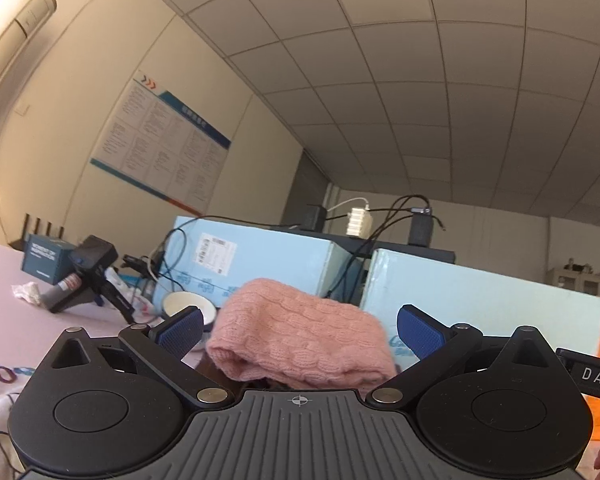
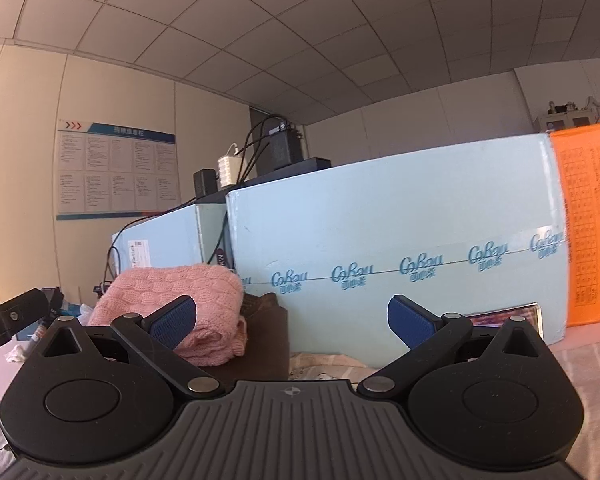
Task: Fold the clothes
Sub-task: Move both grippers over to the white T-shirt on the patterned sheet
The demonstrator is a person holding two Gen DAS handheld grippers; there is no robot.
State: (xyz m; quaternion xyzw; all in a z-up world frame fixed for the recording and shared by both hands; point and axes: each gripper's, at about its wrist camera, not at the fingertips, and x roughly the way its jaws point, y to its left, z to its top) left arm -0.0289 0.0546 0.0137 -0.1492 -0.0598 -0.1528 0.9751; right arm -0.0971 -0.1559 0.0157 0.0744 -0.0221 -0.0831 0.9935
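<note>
Hand-held grippers wide open, empty.

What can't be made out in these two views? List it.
- Brown garment under the pink sweater: mostly covered in the left wrist view.
- Printed light garment: cut off by the left gripper body and the frame edge.
- Wall poster text: too small.
- Right gripper: open, empty.

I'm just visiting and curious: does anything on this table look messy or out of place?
Yes. A crumpled white tissue lies loose on the table, and black cables trail untidily over the blue boxes. The folded pink sweater looks neat.
</note>
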